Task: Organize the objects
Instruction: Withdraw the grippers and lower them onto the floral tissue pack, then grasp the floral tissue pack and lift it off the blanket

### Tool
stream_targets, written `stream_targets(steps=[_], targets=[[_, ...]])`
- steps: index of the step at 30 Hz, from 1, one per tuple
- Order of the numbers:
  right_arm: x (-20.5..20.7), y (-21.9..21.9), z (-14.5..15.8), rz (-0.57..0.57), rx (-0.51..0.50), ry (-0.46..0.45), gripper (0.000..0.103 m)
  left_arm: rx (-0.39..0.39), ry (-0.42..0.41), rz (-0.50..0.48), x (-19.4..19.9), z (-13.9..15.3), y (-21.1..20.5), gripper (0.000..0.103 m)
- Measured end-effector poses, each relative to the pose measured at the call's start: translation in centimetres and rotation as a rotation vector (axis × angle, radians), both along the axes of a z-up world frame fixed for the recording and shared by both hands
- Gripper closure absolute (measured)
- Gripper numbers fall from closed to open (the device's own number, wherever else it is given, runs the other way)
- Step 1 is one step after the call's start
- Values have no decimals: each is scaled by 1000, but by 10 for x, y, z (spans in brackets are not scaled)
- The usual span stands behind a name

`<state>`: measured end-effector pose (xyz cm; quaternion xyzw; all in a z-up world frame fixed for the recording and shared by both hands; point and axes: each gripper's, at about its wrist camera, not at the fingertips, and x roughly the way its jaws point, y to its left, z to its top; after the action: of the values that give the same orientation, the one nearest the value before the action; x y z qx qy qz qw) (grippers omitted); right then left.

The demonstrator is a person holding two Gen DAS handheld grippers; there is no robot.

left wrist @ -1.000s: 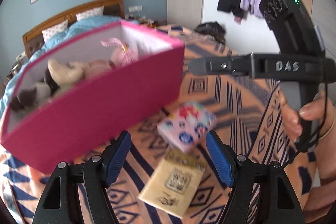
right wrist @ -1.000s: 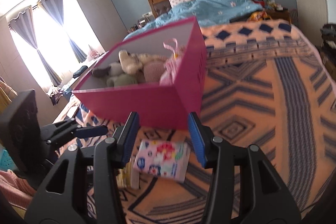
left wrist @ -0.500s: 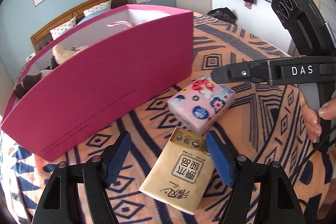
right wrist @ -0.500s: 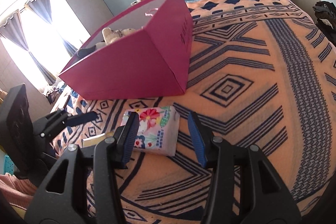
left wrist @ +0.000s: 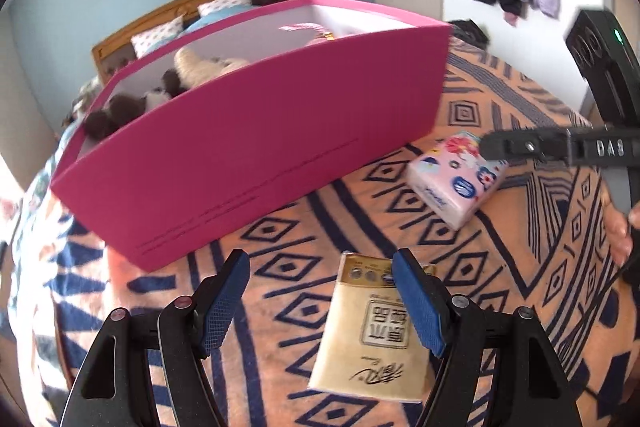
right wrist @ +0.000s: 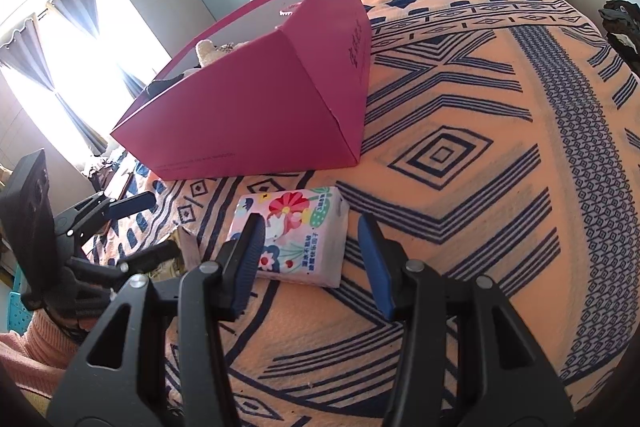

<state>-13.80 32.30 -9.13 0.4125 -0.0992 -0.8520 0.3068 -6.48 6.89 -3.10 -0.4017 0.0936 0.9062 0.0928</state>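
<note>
Currently in the approach step: both grippers are lined up on tissue packs lying on the orange patterned blanket (right wrist: 460, 211), in front of the pink box (left wrist: 256, 131).

Left gripper (left wrist: 322, 291): jaws apart, nothing clamped. The tan tissue pack (left wrist: 372, 331) lies under its right finger, off centre, so my read is it must shift right and drop before closing.

Right gripper (right wrist: 310, 253): jaws apart, straddling the near end of the floral tissue pack (right wrist: 296, 235); pads not pressing. Next it needs to go lower, squeeze, then lift over the box wall.

The box already holds plush toys (left wrist: 200, 67).

Writing: "DAS" on the right gripper's arm in the left view. Chinese print on both packs and on the box's end wall, too small to read reliably.
</note>
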Motion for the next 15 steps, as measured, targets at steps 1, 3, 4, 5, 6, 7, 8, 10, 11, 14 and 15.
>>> stream_targets(steps=[1,3,4,5,6,7,8,10,11,14,15], targets=[[0,0,0,1,-1,-2,53,12,1,13,0,1,-2,28],[0,-1,-1,1,-1,-3,53,56,-1,20,0,4,-6,28],[0,-1,-1,0,-3,-4,53,78,1,16,0,6,-6,28],[0,-1,-1,0,-5,-5,53,104,5,7,0,10,-3,28],[0,-1,-1,-1,-5,-5,53,126,6,-5,-1,13,0,28],[0,-1,-2,-1,-7,-7,53,149,7,-19,-2,16,3,28],[0,-1,-2,-3,-9,-9,53,173,3,-35,-3,18,8,28],[-1,0,-4,-3,-14,-15,53,205,-14,-59,-7,19,17,28],[-1,0,-4,-4,-16,-17,53,215,-26,-66,-10,18,23,28],[-1,0,-6,-5,-21,-20,53,233,-61,-82,-19,11,38,35],[-2,1,-6,-6,-23,-20,53,238,-74,-82,-22,9,40,37]])
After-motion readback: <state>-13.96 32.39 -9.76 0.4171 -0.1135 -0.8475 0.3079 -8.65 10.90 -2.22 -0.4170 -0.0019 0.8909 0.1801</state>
